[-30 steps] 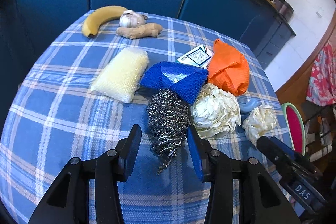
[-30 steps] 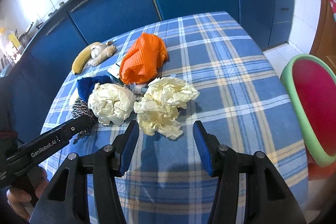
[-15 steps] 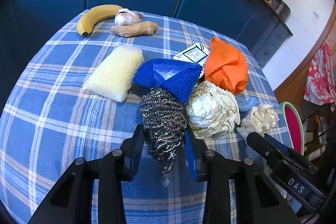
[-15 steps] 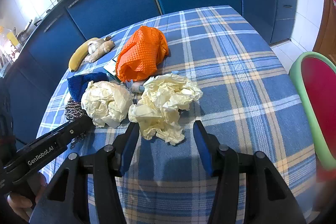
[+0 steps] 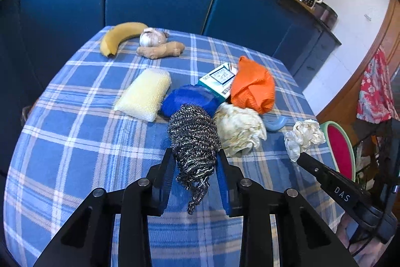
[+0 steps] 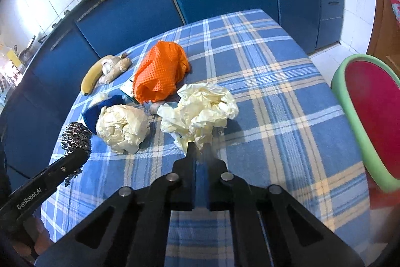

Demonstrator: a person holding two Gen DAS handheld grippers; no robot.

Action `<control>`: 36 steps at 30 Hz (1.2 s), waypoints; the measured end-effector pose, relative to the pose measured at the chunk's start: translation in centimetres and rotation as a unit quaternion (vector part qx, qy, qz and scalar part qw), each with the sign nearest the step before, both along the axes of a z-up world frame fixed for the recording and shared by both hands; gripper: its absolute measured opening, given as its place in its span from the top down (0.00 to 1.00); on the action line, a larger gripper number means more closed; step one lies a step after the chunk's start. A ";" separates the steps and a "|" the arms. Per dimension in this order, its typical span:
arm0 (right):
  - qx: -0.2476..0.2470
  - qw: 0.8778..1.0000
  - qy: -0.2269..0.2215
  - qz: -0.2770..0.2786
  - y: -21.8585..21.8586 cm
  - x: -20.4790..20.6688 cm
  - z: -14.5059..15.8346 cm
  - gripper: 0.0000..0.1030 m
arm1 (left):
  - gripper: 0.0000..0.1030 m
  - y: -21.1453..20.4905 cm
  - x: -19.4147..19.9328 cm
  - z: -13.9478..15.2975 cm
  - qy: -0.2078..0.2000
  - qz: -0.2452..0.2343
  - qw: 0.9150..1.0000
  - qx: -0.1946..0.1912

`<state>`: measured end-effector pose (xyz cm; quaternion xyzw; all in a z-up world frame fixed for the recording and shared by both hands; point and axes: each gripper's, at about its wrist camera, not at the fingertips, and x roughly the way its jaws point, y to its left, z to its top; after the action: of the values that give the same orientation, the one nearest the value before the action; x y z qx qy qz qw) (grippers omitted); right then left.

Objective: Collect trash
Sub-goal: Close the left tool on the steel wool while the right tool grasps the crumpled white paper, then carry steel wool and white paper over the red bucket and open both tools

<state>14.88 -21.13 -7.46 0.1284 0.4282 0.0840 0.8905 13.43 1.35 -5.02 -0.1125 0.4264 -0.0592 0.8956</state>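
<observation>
Right wrist view: right tool [image 6: 200, 150] has just clamped shut on pale, crumpled paper wad [image 6: 200, 111].

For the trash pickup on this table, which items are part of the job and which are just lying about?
Job:
- crumpled paper, pinched at its near edge by the right gripper
- second paper ball
- steel wool scourer, clamped in the left gripper

Lying about:
- banana
- garlic
- ginger
- yellow sponge
- orange cloth
- blue cloth
</observation>
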 end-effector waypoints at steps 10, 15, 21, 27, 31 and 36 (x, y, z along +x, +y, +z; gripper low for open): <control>0.007 0.999 -0.042 -0.007 -1.3 -3.9 2.9 0.94 | 0.68 -1.1 -2.0 2.7 -0.030 -0.015 0.999 0.002; 0.008 0.998 -0.063 -0.017 -2.5 -5.6 4.5 0.94 | 0.68 -2.5 -2.7 3.7 -0.040 -0.031 0.999 0.004; 0.005 0.996 -0.081 -0.032 -4.2 -7.2 5.9 0.94 | 0.68 -4.5 -2.8 4.4 -0.044 -0.051 0.998 0.004; -0.001 0.995 -0.090 -0.051 -6.2 -8.5 6.7 0.94 | 0.68 -6.7 -2.8 5.1 -0.050 -0.077 0.996 0.007; -0.004 0.993 -0.093 -0.066 -7.7 -9.2 7.0 0.94 | 0.68 -8.7 -2.7 5.8 -0.056 -0.099 0.993 0.011; -0.011 0.992 -0.096 -0.086 -9.4 -10.0 7.3 0.94 | 0.68 -11.1 -2.4 6.4 -0.063 -0.125 0.990 0.013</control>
<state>4.91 -30.53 -0.21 0.1462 0.3290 0.0148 0.9328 11.02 -9.80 1.42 -0.0423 0.3804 -0.1720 0.9077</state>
